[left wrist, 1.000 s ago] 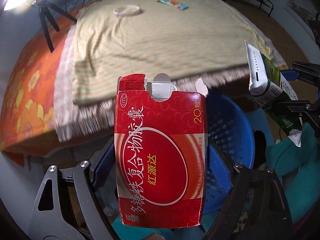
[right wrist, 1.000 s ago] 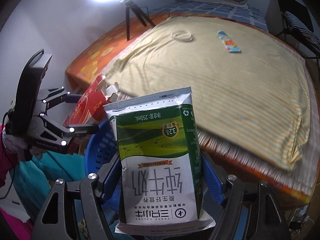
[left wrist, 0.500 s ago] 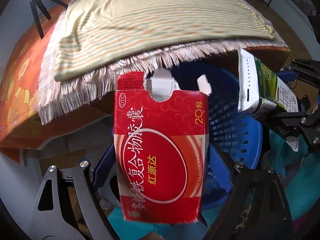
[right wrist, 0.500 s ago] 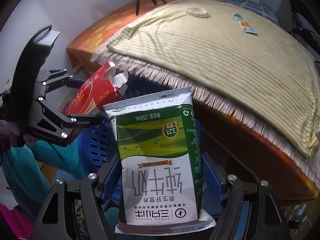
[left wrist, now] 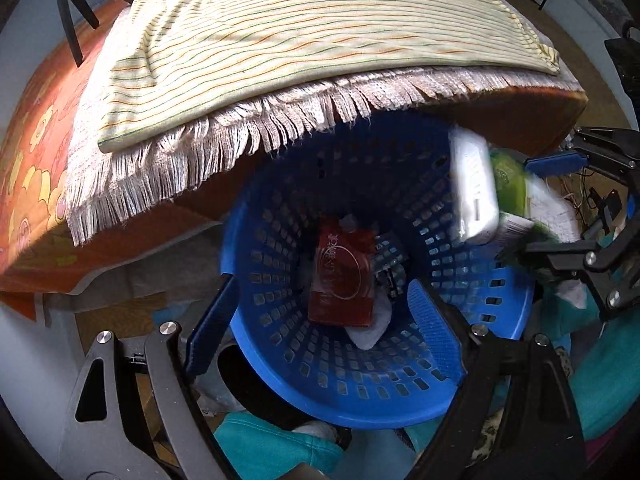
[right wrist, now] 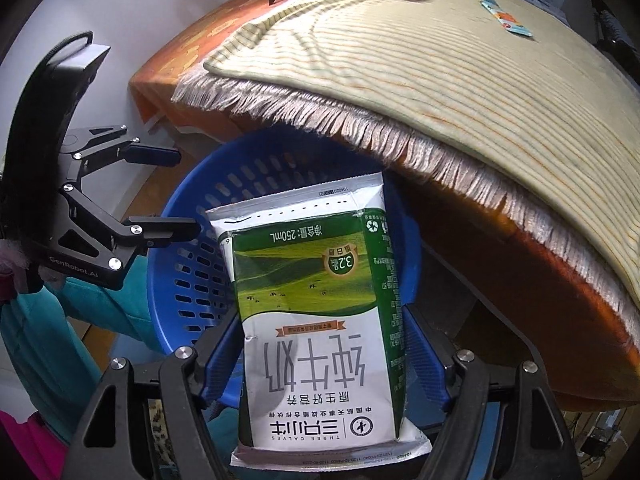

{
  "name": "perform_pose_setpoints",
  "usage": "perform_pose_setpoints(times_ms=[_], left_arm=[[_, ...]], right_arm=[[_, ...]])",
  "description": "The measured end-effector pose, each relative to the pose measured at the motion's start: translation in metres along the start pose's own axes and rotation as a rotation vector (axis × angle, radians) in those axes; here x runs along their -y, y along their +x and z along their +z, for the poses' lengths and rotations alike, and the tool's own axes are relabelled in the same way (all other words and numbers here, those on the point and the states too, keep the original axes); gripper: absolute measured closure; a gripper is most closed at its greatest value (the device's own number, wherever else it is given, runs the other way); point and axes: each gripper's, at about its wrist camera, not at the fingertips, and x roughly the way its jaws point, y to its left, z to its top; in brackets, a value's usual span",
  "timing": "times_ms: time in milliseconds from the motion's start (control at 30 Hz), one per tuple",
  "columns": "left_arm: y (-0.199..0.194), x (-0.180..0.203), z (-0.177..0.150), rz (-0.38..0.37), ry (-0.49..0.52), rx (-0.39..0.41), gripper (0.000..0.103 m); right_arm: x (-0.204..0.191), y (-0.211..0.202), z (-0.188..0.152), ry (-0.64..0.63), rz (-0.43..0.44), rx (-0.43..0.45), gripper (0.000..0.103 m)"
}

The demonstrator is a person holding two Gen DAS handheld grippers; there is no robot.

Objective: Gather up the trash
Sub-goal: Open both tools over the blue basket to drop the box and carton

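Left wrist view: left gripper held spread, empty, above blue basket — red box lying inside; right gripper jaws just widened, milk carton between them — positioned for drop.

— Where does the left wrist camera look from?

— From above, steeply down past its own fingers into the blue basket under the bed's fringed edge.

— And the right one?

— Just as near, beside it, tilted down at the same basket, a milk carton filling its middle.

— What do they share?

— Basket, striped blanket, and each sees the other's gripper at its side.
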Motion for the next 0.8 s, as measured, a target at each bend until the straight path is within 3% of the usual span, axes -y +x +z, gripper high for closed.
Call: perform_pose_setpoints(times_ms=[800], left_arm=[[-0.025, -0.003, 0.019, -0.001, -0.036, 0.081, 0.015]], right_arm=[[0.011, -0.013, 0.005, 0.060, -0.022, 0.035, 0.016]])
